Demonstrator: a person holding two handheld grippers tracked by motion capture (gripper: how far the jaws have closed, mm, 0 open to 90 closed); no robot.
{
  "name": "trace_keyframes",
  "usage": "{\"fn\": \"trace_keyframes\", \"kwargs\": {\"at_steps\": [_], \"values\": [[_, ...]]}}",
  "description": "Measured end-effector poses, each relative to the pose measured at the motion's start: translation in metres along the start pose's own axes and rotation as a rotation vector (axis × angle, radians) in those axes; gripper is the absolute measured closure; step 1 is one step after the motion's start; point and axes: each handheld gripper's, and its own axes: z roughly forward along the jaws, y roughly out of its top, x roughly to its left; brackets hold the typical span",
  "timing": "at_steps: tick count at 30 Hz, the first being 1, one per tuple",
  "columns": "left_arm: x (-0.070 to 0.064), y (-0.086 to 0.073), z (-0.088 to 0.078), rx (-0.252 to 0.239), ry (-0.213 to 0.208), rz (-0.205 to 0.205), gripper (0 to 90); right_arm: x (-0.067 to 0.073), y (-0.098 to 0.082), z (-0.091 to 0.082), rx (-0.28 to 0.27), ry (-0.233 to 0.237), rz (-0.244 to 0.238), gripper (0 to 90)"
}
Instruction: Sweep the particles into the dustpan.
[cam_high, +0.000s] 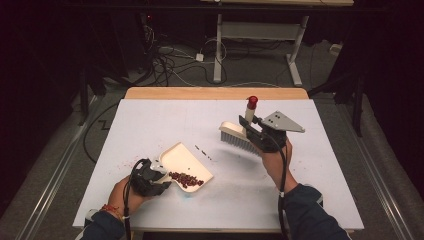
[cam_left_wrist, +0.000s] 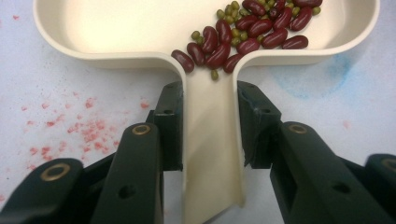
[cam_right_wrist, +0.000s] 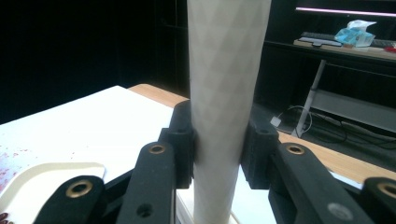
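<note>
High view: my left gripper (cam_high: 159, 176) clamps the dustpan (cam_high: 186, 163), beans (cam_high: 186, 179) aboard; my right gripper (cam_high: 251, 126) grips the brush (cam_high: 240, 135). Mid-sweep, I reckon. Next: stray beans (cam_high: 203, 151) at the pan's 1 o'clock need sweeping in.

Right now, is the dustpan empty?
No, the dustpan holds a pile of red and green beans near its handle, which the left gripper clamps.

Black grippers (cam_high: 150, 177) with brass rivets (dark sleeves, red bracelet (cam_high: 111, 210)).
</note>
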Motion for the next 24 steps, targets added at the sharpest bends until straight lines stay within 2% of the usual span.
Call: {"fn": "trace_keyframes", "kwargs": {"at_steps": [7, 9, 13, 14, 18, 21, 24], "values": [[0.001, 0.000, 0.001, 0.004, -0.004, -0.007, 63.4, -0.019, 0.000, -0.013, 0.000, -0.030, 0.001, 70.1], [0.001, 0.000, 0.001, 0.004, -0.005, -0.007, 63.4, -0.023, 0.000, -0.015, 0.004, -0.039, 0.012, 70.1], [0.001, 0.001, 0.001, 0.004, -0.005, -0.002, 63.4, -0.031, 0.000, -0.015, 0.001, -0.037, 0.000, 70.1], [0.002, 0.001, 0.001, 0.003, -0.006, -0.003, 63.4, -0.032, 0.000, -0.014, 0.003, -0.037, 0.005, 70.1], [0.002, 0.001, 0.002, 0.002, -0.013, -0.004, 63.4, -0.034, -0.003, -0.001, 0.034, -0.032, -0.024, 70.1], [0.003, 0.001, 0.002, -0.001, -0.021, -0.009, 63.4, -0.036, -0.005, 0.014, 0.042, -0.014, 0.011, 70.1], [0.003, 0.002, 0.002, 0.002, -0.021, -0.009, 63.4, -0.032, -0.002, 0.031, 0.042, -0.013, 0.021, 70.1]]}}
